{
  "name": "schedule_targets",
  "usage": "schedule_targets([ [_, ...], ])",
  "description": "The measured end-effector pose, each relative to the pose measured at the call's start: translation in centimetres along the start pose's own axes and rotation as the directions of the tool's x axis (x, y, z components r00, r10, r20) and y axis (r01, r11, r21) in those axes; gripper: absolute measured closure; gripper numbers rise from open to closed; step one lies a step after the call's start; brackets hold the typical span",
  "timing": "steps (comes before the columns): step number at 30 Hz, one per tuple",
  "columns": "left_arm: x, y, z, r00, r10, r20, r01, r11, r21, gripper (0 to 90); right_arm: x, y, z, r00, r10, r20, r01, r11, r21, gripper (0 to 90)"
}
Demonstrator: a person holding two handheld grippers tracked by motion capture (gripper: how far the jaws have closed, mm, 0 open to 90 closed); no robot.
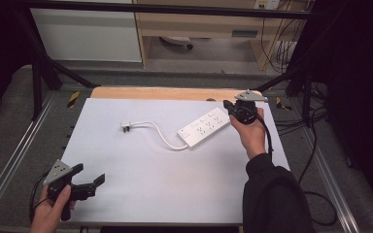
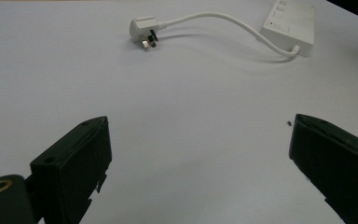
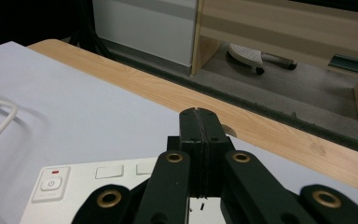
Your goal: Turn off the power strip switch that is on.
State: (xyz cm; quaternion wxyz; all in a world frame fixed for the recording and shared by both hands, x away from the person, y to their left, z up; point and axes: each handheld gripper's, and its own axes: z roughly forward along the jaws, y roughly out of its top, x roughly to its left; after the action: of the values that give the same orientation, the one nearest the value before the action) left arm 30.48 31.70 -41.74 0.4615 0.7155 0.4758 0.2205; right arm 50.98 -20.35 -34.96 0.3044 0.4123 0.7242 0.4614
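- Power strip (image 1: 203, 127): white, long, lying flat and slantwise at the far right of the white table sheet (image 1: 141, 184); rows of sockets on top, a switch with a small red mark (image 3: 50, 182) at one end.
- Right gripper (image 3: 199, 122): jaws pressed flat together with nothing between, tips poised just over the strip's far right end; contact hard to judge.
- Right hand (image 1: 250, 130): wrapped round the gripper body, dark sleeve (image 1: 272, 194) coming in from the near right edge, forearm angled toward the far left.
- White cord (image 1: 160, 135): curving left from the strip's near end to a plug (image 2: 144, 31), prongs visible, resting on the sheet.
- Left gripper (image 1: 88, 178): jaws spread wide and empty, held low at the near left corner, pointing right, well apart from strip and plug.
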Motion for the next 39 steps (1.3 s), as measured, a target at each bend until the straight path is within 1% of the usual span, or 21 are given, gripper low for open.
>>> schedule_targets([
  [6, 0.0, 0.0, 0.0, 1.0000, -0.001, 0.000, 0.001, 1.0000, 0.000, 5.5, -0.4, -0.3, 0.5, 0.9999, 0.016, 0.005, -0.016, 1.000, -0.010, 90.0],
  [16, 0.0, 0.0, 0.1, 1.0000, -0.003, -0.001, 0.003, 1.0000, 0.001, 5.5, -0.4, -0.8, 1.9, 0.9997, 0.022, 0.008, -0.022, 1.000, 0.012, 90.0],
  [23, 0.0, -0.1, 0.1, 1.0000, -0.003, -0.002, 0.003, 1.0000, 0.006, 5.6, -0.2, -1.1, 2.7, 0.9997, 0.023, 0.000, -0.023, 0.999, 0.028, 90.0],
  [33, 0.0, -0.1, 0.2, 1.0000, -0.002, -0.002, 0.002, 1.0000, 0.006, 5.6, 0.0, -1.2, 3.2, 0.9997, 0.022, -0.009, -0.021, 0.999, 0.040, 90.0],
  [39, 0.0, -0.1, 0.2, 1.0000, -0.002, 0.000, 0.002, 1.0000, 0.010, 5.6, -0.1, -1.3, 3.4, 0.9994, 0.032, -0.014, -0.032, 0.998, 0.046, 90.0],
])
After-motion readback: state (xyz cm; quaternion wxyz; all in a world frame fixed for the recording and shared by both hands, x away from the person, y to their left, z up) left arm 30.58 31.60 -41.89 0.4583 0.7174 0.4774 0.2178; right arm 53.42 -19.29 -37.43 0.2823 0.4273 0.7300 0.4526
